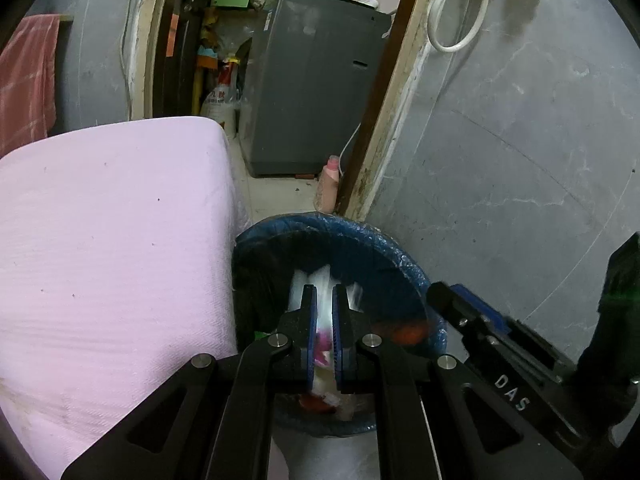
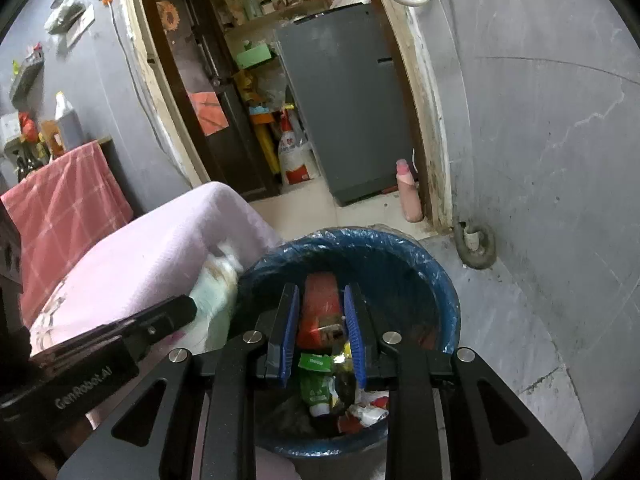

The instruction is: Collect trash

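Trash bin (image 2: 404,258) rim sits between bed (image 2: 160,248) and wall (image 2: 540,200).

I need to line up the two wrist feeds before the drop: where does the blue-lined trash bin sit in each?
Left wrist: blue-lined trash bin lies bottom centre, beside the pink bed, beneath the left gripper.
Right wrist: the bin lies bottom centre, right of the bed.
Shared landmark: the pink bottle at the doorframe.

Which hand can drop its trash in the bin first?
Probably the right gripper: its red packet hangs over the blue-lined bin. The left gripper's white wrapper sits beside the rim.
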Available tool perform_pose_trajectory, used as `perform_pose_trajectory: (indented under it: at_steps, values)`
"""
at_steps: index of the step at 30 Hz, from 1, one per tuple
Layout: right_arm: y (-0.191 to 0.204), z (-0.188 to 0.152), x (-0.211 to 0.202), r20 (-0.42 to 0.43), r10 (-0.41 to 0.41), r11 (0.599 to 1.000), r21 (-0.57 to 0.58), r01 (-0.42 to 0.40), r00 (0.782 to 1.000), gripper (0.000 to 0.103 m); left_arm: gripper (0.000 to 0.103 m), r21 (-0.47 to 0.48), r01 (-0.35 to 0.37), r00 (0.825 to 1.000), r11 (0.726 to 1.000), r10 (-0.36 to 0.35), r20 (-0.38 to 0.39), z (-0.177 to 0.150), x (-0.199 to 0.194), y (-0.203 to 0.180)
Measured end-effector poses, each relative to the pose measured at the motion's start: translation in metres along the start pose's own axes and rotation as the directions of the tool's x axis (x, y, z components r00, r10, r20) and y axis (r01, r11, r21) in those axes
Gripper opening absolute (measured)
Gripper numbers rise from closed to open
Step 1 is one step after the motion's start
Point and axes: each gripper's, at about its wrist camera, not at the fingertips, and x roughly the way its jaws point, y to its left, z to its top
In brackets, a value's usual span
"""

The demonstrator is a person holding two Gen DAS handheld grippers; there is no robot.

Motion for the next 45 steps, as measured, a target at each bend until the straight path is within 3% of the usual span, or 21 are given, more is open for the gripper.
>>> perform_pose_trajectory:
  at_steps: [6,11,15,19,24,27,33,36,45]
  values:
    - [-0.002,-0.001,-0.003,0.0,-0.013,1.0,0.004,0.013,1.0,0.022,0.005,-0.004,0.004,1.0,1.0,-0.004,0.002,0.001,-0.002,0.0]
    - [-0.003,0.003,-0.015,0.044,-0.038,0.999,-0.006,0.038,0.998,0.031,0.008,-0.016,-0.001,0.999,1.0,0.001,0.043,0.002,-0.011,0.001]
    - [0.001,0.009,-0.026,0.087,-0.06,0.998,-0.031,0.063,0.994,0.035,0.025,-0.051,-0.006,0.994,0.999,0.011,0.109,0.006,-0.026,0.007]
    - [0.008,0.016,-0.044,0.15,-0.073,0.996,-0.044,0.081,0.986,0.049,0.03,-0.051,-0.037,0.985,0.998,0.045,0.166,0.011,-0.045,0.011]
    - [0.021,0.025,-0.064,0.212,-0.075,0.994,-0.059,0.09,0.974,0.061,0.052,-0.049,-0.069,0.975,0.996,0.078,0.21,0.012,-0.069,0.019]
    - [0.03,0.027,-0.079,0.25,-0.072,0.994,-0.066,0.091,0.966,0.077,0.067,-0.048,-0.083,0.972,0.995,0.091,0.219,0.01,-0.081,0.023]
    - [0.043,0.02,-0.102,0.277,-0.081,0.993,-0.058,0.1,0.957,0.092,0.094,-0.064,-0.084,0.963,0.994,0.097,0.252,0.007,-0.11,0.035]
    - [0.05,0.017,-0.113,0.284,-0.089,0.991,-0.067,0.112,0.955,0.103,0.096,-0.067,-0.084,0.956,0.994,0.099,0.275,0.005,-0.128,0.04]
    - [0.081,0.002,-0.161,0.333,-0.091,0.987,-0.092,0.129,0.938,0.103,0.1,-0.026,-0.093,0.936,0.995,0.096,0.338,-0.014,-0.186,0.048]
